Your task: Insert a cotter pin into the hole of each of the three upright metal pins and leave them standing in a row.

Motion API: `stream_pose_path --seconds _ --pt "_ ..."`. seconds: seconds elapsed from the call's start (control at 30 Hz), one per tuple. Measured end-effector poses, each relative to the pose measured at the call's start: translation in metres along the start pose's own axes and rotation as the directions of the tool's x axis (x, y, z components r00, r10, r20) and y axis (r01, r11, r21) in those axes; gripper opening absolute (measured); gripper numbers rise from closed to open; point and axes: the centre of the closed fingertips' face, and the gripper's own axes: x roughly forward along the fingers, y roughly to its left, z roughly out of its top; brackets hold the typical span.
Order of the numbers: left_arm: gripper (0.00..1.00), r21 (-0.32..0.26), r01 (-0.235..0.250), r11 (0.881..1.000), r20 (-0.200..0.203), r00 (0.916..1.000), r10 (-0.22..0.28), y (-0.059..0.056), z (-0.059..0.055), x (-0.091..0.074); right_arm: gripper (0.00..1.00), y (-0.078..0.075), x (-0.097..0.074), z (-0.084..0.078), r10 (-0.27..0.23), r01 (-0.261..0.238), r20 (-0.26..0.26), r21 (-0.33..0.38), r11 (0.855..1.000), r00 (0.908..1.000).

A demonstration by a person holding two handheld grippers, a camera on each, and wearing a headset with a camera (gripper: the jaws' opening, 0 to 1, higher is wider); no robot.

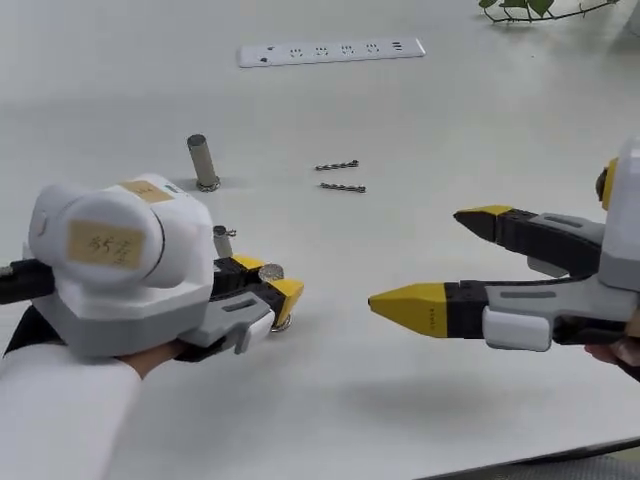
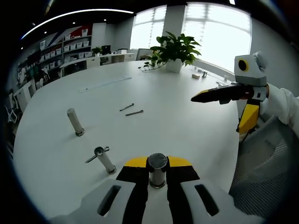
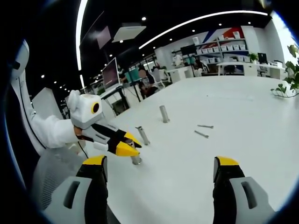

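Three metal pins stand upright on the white table. The nearest pin is between the jaws of the left tool, and the jaws press on it from both sides, so this tool is closed on it.

In the head view, counting from this held pin:
- The middle pin stands close by at 10 o'clock. A cotter pin passes through the hole near its top.
- The far pin stands at 11 o'clock, well apart from the other two.
- Two more cotter pins lie loose on the table at 1 o'clock, the first loose pin just beside the second loose pin.
- The right tool hangs above the table at 3 o'clock. Its jaws are wide apart and hold nothing.
- A power strip lies far away at 12 o'clock.
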Motion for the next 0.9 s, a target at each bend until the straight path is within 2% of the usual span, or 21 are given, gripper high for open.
stream_pose_path --seconds 0.9 --pt "0.10 -0.015 -0.068 0.998 -0.002 0.9977 0.068 0.0065 -0.0050 0.0048 0.91 0.0007 0.0005 -0.0030 0.003 -0.003 -0.002 0.018 1.000 1.0000"
